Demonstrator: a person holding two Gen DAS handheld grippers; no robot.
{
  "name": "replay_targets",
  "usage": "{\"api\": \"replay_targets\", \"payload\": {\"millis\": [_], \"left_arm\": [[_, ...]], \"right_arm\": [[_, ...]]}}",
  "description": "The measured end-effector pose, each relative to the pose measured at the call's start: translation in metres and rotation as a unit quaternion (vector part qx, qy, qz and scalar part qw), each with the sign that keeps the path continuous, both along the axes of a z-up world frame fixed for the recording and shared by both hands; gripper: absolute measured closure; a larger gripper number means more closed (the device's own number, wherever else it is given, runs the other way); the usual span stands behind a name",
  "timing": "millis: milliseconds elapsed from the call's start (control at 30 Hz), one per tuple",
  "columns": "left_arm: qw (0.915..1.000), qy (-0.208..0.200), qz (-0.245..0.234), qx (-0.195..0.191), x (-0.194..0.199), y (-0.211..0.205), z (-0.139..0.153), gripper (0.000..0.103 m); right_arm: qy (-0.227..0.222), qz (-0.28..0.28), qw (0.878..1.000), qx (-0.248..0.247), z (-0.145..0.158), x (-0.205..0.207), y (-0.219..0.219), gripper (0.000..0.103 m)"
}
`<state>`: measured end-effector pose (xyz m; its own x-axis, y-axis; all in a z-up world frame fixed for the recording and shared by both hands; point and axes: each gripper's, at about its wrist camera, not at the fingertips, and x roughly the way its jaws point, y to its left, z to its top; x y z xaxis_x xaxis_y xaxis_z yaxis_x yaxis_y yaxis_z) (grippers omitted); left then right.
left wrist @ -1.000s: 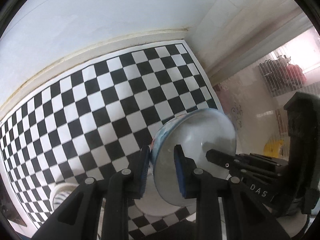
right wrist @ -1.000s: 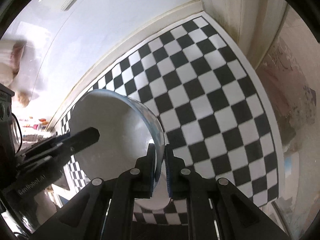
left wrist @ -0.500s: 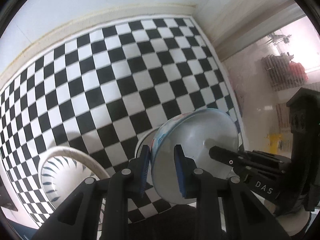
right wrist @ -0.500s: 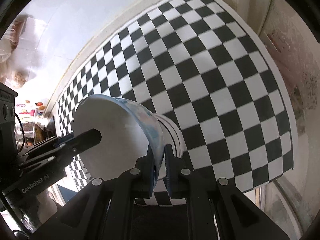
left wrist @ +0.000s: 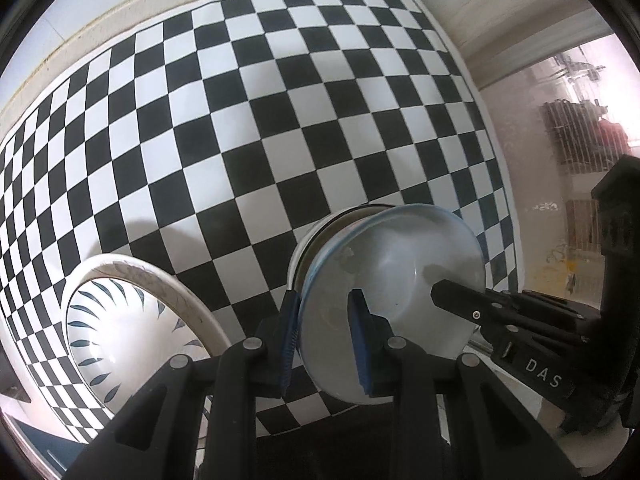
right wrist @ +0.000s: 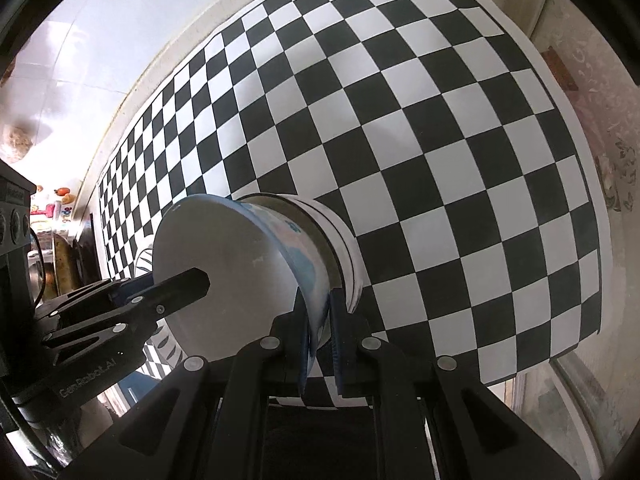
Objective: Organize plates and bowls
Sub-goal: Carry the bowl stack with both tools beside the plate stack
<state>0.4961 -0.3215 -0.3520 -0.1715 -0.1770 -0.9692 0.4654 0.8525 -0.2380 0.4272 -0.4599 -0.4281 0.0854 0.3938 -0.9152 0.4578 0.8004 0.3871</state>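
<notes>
**Two grippers hold one bowl**

The left gripper (left wrist: pixel 326 334) and the right gripper (right wrist: pixel 322 336) each pinch one side of the blue-rimmed white bowl (left wrist: pixel 400 280). The bowl hangs tilted, right over another bowl (right wrist: pixel 340 240) on the checkered mat (left wrist: pixel 280 120). A leaf-pattern plate (left wrist: pixel 120 320) lies near.

Both grippers point steeply down — the left gripper (left wrist: pixel 326 330) and right gripper (right wrist: pixel 322 330) each clamp the bowl's (left wrist: pixel 400 280) rim.
</notes>
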Motion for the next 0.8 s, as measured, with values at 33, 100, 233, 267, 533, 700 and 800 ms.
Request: {"api": "replay_targets", "payload": {"millis": [33,100,233,267,533,700,800], "left_arm": [[1.0,0.0,0.001,0.003,0.0,0.0,-0.002,0.081],[1.0,0.002,0.001,0.008,0.0,0.0,-0.006,0.081],[0.9999,0.002,-0.001,0.011,-0.001,0.002,-0.006,0.081],[0.9999,0.001,-0.003,0.014,-0.002,0.002,-0.006,0.081],[0.9998,0.006,0.0,0.018,-0.005,0.002,-0.006,0.081],[0.9998,0.012,0.007,0.015,-0.004,0.006,-0.004,0.081],[0.9998,0.013,0.007,0.014,-0.005,0.006,-0.002,0.081]], "right_arm": [[0.001,0.003,1.0,0.0,-0.001,0.002,0.001,0.092],[0.004,0.008,1.0,-0.004,-0.005,0.004,0.002,0.092],[0.007,0.015,1.0,-0.011,-0.008,0.003,0.01,0.092],[0.008,0.016,1.0,-0.01,-0.008,0.003,0.01,0.092],[0.014,0.017,1.0,-0.011,-0.008,0.008,0.01,0.092],[0.017,0.028,0.999,-0.016,-0.005,0.01,0.011,0.092],[0.019,0.041,0.999,-0.026,-0.003,0.011,0.014,0.092]]}}
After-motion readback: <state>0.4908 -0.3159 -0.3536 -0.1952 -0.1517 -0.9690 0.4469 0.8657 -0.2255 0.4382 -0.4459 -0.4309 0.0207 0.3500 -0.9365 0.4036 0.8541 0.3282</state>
